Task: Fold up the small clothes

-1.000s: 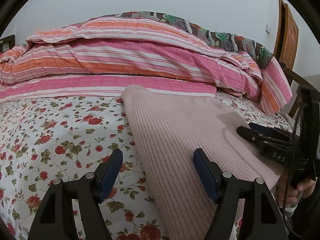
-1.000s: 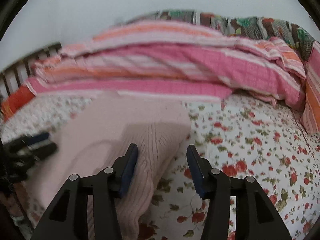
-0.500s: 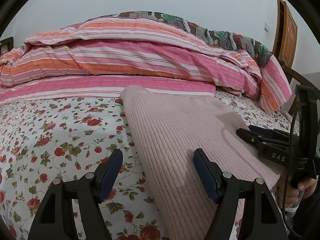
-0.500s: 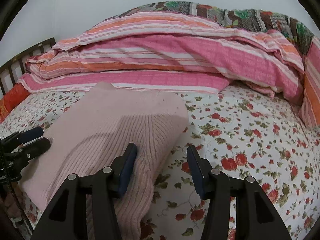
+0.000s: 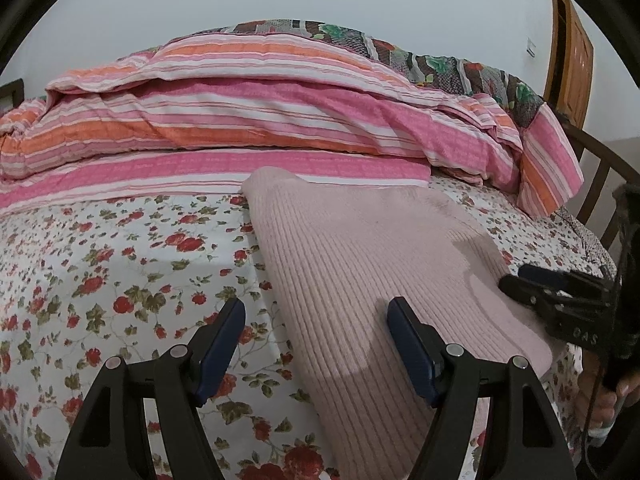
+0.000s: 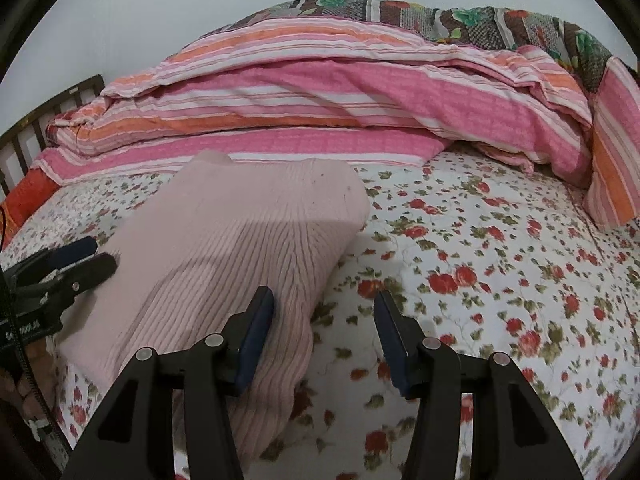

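Left wrist view: pink ribbed sweater (image 5: 360, 264) lies folded flat on the bed (image 5: 120, 264), on a floral sheet, its far edge touching the striped pink-orange quilt (image 5: 256, 120) heaped along the back. Left hand-held gripper (image 5: 316, 340) hovers over the sweater's near left edge, jaws apart, nothing between the pads; left finger is over the sheet, right finger over the knit. Right hand-held gripper (image 5: 556, 288) shows at the right edge of this view, beside the sweater's right edge, with fingers of a person's hand (image 5: 604, 396) below it on the handle. Wooden door (image 5: 572, 60) stands at far right, dark bed rail below it. Right wrist view: same sweater (image 6: 224, 248) sits left of centre on the bed (image 6: 480, 264), quilt (image 6: 320, 92) behind. Right hand-held gripper (image 6: 324, 336) has jaws apart and empty; left finger is just over the sweater's right edge, contact cannot be told, right finger over bare sheet. Left hand-held gripper (image 6: 68, 264) shows at far left, near the sweater's left edge. Dark headboard slats at upper left.
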`<state>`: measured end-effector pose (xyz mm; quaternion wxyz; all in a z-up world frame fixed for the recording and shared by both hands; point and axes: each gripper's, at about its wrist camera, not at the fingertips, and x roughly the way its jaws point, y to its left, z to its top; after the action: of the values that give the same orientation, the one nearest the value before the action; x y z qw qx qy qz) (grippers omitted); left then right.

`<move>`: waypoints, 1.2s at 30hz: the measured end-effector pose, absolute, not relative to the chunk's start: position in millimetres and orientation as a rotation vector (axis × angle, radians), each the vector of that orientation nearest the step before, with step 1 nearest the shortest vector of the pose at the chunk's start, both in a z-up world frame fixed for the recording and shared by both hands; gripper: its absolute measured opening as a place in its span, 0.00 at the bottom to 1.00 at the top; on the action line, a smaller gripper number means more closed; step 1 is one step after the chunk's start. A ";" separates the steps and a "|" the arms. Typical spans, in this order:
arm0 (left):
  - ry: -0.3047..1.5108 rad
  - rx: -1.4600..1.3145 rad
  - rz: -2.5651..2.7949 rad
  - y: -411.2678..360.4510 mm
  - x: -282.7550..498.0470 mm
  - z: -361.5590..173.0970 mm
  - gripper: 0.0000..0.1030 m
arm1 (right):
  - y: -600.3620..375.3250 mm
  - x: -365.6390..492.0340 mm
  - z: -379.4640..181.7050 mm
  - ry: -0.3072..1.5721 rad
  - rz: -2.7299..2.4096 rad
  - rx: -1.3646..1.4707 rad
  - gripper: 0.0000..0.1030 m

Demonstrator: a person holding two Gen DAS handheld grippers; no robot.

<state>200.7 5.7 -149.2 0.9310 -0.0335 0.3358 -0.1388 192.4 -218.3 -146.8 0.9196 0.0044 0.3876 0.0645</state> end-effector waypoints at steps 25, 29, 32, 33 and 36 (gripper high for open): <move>0.700 -0.031 -0.283 15.4 103.6 -46.0 0.70 | -246.4 78.7 -38.5 0.745 0.042 0.061 0.67; 0.689 -0.041 -0.218 12.4 88.9 -33.8 0.77 | -245.3 61.7 -28.3 0.747 0.013 0.040 0.69; 0.701 -0.070 -0.199 8.3 76.4 -30.8 0.82 | -245.8 44.8 -22.9 0.743 0.007 0.053 0.87; 0.702 -0.071 -0.191 6.6 72.2 -30.7 0.82 | -245.2 38.4 -21.3 0.734 0.007 0.054 0.92; 0.697 -0.035 -0.140 0.6 54.8 -27.8 0.84 | -244.7 23.2 -16.8 0.699 -0.021 0.033 1.00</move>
<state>54.8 0.6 -27.8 0.9374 -0.0170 0.3411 -0.0683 23.2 -244.7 -16.8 0.9394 0.0161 0.3422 -0.0102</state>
